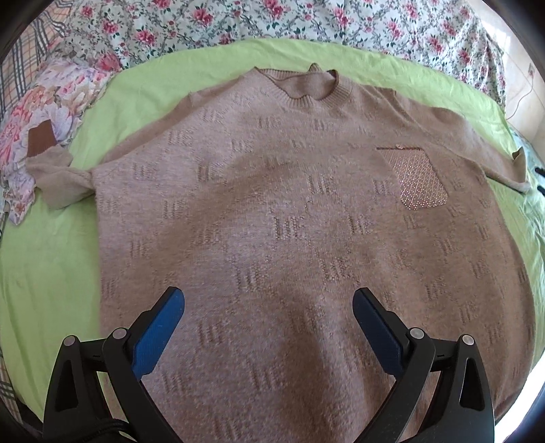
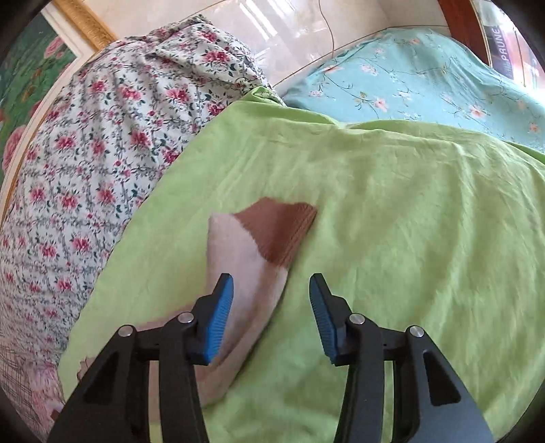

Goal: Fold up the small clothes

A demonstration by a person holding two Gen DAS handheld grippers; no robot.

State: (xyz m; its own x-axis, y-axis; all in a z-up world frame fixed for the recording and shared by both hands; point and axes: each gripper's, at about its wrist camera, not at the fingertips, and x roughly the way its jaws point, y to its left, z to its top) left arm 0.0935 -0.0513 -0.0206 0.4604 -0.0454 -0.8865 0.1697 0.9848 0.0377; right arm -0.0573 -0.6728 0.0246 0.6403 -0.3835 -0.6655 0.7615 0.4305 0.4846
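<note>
A beige knit sweater point(image 1: 289, 211) lies flat, front up, on a green sheet point(image 1: 44, 259), collar at the far side. It has a sparkly chest pocket point(image 1: 414, 179). Its left sleeve point(image 1: 56, 177) is bunched at the left edge. My left gripper point(image 1: 268, 308) is open and empty above the sweater's lower middle. In the right wrist view, the sweater's right sleeve point(image 2: 245, 272) with a brown ribbed cuff point(image 2: 281, 228) lies on the green sheet point(image 2: 408, 221). My right gripper point(image 2: 271, 294) is open and empty just above the sleeve, short of the cuff.
A floral quilt point(image 1: 306, 24) lies heaped behind the sheet; it also shows in the right wrist view point(image 2: 102, 136). A pastel floral cloth point(image 1: 41, 112) lies at the left. A turquoise floral sheet point(image 2: 425, 78) is at the far right.
</note>
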